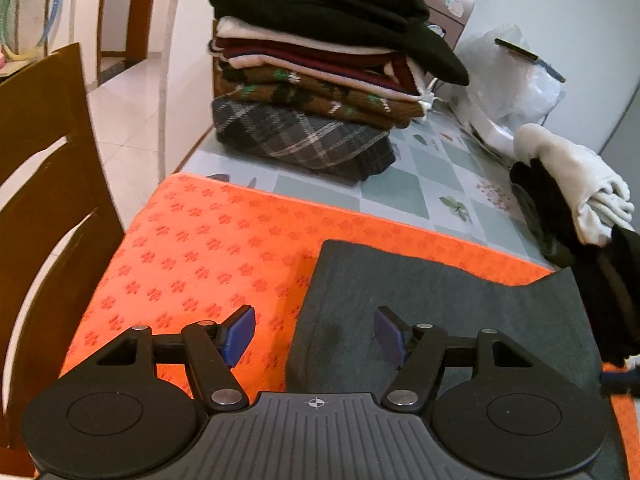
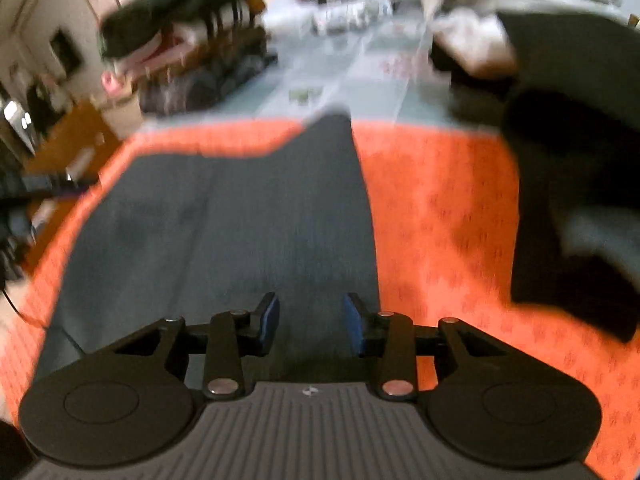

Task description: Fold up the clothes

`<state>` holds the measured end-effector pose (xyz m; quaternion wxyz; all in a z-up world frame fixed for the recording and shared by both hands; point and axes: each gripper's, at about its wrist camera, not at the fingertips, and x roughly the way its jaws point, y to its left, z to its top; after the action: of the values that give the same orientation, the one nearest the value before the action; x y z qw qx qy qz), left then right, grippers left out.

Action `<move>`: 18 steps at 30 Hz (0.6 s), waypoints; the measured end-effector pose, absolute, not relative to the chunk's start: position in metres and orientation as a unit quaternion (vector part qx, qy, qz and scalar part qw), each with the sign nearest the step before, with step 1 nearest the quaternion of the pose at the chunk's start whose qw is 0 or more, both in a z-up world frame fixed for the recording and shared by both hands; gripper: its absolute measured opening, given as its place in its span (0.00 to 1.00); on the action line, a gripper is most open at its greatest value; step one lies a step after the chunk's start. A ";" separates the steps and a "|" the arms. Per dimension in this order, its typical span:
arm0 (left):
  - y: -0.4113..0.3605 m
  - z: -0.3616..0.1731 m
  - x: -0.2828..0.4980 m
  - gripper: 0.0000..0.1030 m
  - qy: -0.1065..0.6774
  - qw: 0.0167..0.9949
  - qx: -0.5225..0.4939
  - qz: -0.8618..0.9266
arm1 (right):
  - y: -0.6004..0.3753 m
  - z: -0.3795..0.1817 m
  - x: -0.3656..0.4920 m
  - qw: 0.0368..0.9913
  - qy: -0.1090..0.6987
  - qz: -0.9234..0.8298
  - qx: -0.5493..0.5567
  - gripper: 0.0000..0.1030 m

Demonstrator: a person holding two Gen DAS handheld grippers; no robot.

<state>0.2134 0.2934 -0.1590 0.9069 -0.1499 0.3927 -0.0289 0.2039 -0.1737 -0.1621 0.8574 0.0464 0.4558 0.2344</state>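
Note:
A dark grey garment (image 1: 432, 312) lies flat on an orange patterned mat (image 1: 192, 256). My left gripper (image 1: 314, 334) hovers over the garment's left edge, jaws wide apart, nothing between the blue pads (image 1: 240, 332). In the blurred right wrist view the same grey garment (image 2: 240, 216) spreads over the orange mat (image 2: 440, 216). My right gripper (image 2: 312, 324) is above the garment near its right edge, open, with only cloth below the gap.
A tall stack of folded clothes (image 1: 312, 76) stands at the back of the checked tablecloth (image 1: 416, 176). White and black garments (image 1: 576, 200) are piled at the right. A wooden chair (image 1: 44, 184) stands at the left. A white plastic bag (image 1: 516, 80) lies behind.

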 end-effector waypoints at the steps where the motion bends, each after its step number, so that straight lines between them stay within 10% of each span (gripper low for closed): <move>1: 0.294 -0.160 0.217 0.71 0.393 0.906 -0.153 -0.036 | -0.171 -0.155 0.209 0.864 0.442 0.236 0.038 0.44; 9: 0.296 -0.171 0.254 0.72 0.408 0.895 -0.162 -0.083 | -0.144 -0.141 0.275 0.871 0.423 0.249 -0.014 0.69; 18: 0.313 -0.193 0.283 0.70 0.427 0.863 -0.235 -0.130 | -0.137 -0.175 0.347 0.847 0.462 0.261 0.007 0.71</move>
<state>0.2828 0.3135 -0.1930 0.8635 -0.2353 0.4269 -0.1298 0.3469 -0.1374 -0.1753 0.8475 0.0067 0.4621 0.2611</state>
